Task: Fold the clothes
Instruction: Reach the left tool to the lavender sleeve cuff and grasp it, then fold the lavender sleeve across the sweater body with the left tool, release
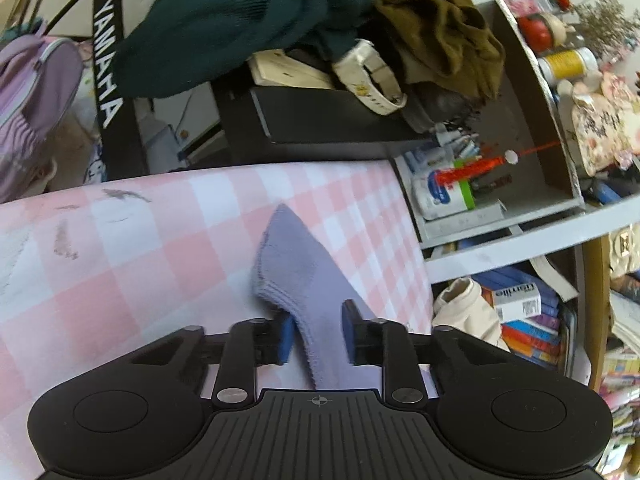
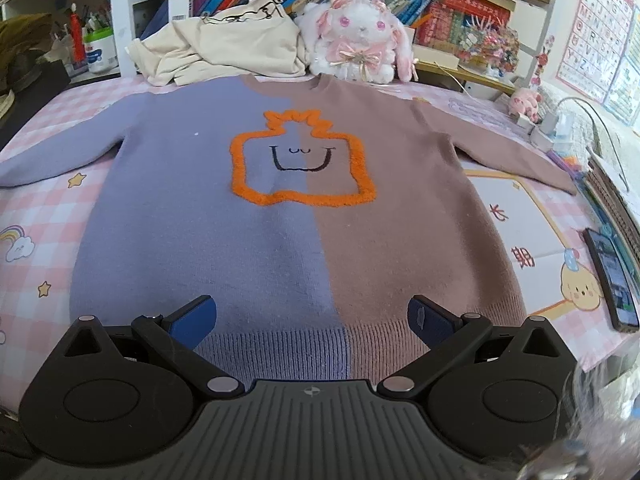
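Observation:
A sweater [image 2: 288,216], half lavender and half brown with an orange outlined figure on the chest, lies flat on the pink checked bed sheet [image 2: 36,216] with both sleeves spread out. In the left wrist view its lavender sleeve cuff [image 1: 296,264] lies on the sheet [image 1: 140,248]. My left gripper [image 1: 318,338] has its blue pads close on either side of the sleeve, which passes between them. My right gripper [image 2: 312,318] is open wide and empty, just above the sweater's ribbed hem.
A cream garment [image 2: 224,52] and a white plush bunny [image 2: 360,40] sit at the far edge of the bed before bookshelves. A phone [image 2: 612,280] and cables lie at the right. In the left wrist view, a desk with piled clothes [image 1: 248,20] stands past the bed edge.

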A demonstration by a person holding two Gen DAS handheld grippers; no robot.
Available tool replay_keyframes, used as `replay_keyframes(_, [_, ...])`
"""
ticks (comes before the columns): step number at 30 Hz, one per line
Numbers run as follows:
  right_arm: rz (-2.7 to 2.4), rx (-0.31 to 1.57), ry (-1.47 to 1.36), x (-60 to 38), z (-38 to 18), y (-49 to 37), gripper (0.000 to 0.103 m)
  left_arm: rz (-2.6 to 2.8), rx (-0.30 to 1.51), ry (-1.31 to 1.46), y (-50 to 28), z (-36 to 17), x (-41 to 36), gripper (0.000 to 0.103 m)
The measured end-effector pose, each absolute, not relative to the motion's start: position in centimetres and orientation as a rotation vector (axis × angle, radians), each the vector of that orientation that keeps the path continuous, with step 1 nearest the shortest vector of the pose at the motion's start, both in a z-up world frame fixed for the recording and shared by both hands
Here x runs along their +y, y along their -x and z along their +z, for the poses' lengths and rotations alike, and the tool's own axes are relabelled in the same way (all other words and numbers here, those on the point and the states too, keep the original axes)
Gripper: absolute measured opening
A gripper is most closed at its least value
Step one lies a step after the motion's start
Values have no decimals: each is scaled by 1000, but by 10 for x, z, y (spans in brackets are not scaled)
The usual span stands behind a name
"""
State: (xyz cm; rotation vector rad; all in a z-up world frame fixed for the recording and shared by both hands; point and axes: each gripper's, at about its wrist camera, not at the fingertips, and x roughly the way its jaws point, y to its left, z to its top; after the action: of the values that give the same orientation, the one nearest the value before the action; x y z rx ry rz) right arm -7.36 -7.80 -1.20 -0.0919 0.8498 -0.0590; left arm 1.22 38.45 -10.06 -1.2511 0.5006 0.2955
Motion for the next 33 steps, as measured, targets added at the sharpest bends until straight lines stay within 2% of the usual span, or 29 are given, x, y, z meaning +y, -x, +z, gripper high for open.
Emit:
replay_keyframes(2, [-58,850,101,-79,-12,73,103,307,501,1274,-11,-104,387,5])
replay_keyframes(10, [-74,852,87,-105,-13,66,103,334,482,1219,-19,-101,385,3])
replay_keyframes(15, [-67,856,53,-137,-13,55,103,310,437,1123,-35,-73,368,3])
replay_keyframes(25, [150,912,103,-197,-17,12,103,67,342,979,-86,13,248,3])
replay_keyframes(33, [349,941,120,-232,-15,-9,103,-52,351,900,-127,49,134,3])
